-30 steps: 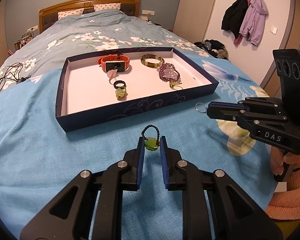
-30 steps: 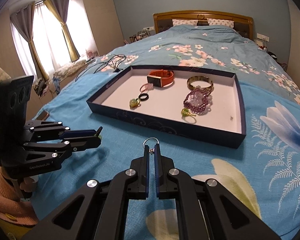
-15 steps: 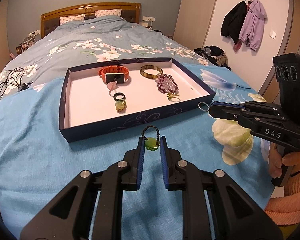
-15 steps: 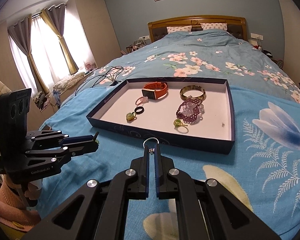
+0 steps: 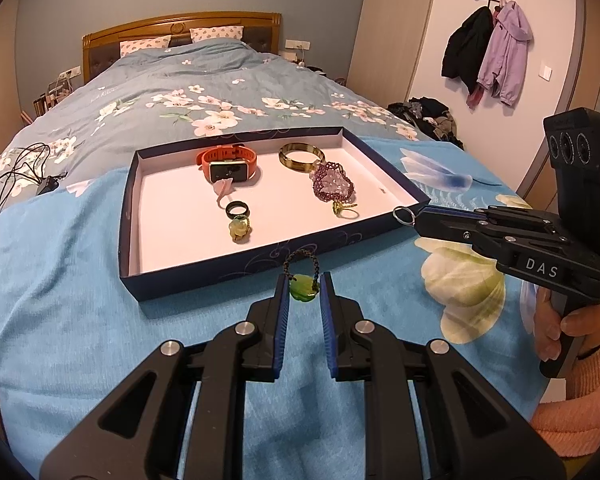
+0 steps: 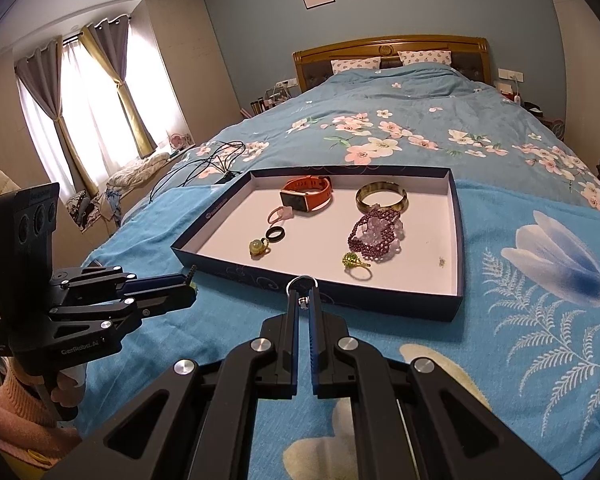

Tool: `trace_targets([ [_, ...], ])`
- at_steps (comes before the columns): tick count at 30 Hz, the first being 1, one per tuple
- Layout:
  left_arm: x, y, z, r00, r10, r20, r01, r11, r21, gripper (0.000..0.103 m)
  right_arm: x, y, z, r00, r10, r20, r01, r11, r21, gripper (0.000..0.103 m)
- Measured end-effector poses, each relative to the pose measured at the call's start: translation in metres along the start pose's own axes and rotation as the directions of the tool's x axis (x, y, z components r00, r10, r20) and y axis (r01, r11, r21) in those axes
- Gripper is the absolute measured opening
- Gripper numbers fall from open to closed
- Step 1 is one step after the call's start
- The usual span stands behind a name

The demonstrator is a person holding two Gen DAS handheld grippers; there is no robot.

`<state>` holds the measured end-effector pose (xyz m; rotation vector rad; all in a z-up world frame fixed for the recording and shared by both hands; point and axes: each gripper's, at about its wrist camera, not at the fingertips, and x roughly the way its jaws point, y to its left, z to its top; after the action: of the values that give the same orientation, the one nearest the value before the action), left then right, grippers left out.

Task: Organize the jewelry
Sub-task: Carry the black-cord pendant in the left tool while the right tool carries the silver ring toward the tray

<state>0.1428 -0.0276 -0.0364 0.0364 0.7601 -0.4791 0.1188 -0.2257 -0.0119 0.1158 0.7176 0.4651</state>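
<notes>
A shallow dark-blue tray with a white floor lies on the bed. In it are an orange watch, a gold bangle, a purple bead bracelet and several rings. My left gripper is shut on a green pendant with a dark cord loop, held just short of the tray's near wall. My right gripper is shut on a silver ring, near the tray's front right corner.
Black cables lie on the floral quilt to the left of the tray. A hand in a pink sleeve holds the right tool. Coats hang on the wall at right; curtains and a window stand at left.
Both views have tilted up a little, so the tray sits lower in frame. The right gripper with the ring has come closer to the tray's front right corner. Both grips are unchanged.
</notes>
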Motion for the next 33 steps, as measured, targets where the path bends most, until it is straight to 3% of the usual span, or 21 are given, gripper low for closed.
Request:
trace_targets([
  [33, 0.003, 0.004, 0.019, 0.999, 0.029, 0.030, -0.029, 1.000, 0.005, 0.016, 0.004, -0.007, 0.019, 0.999, -0.015, 0.037, 0.014, 1.000, 0.005, 0.003],
])
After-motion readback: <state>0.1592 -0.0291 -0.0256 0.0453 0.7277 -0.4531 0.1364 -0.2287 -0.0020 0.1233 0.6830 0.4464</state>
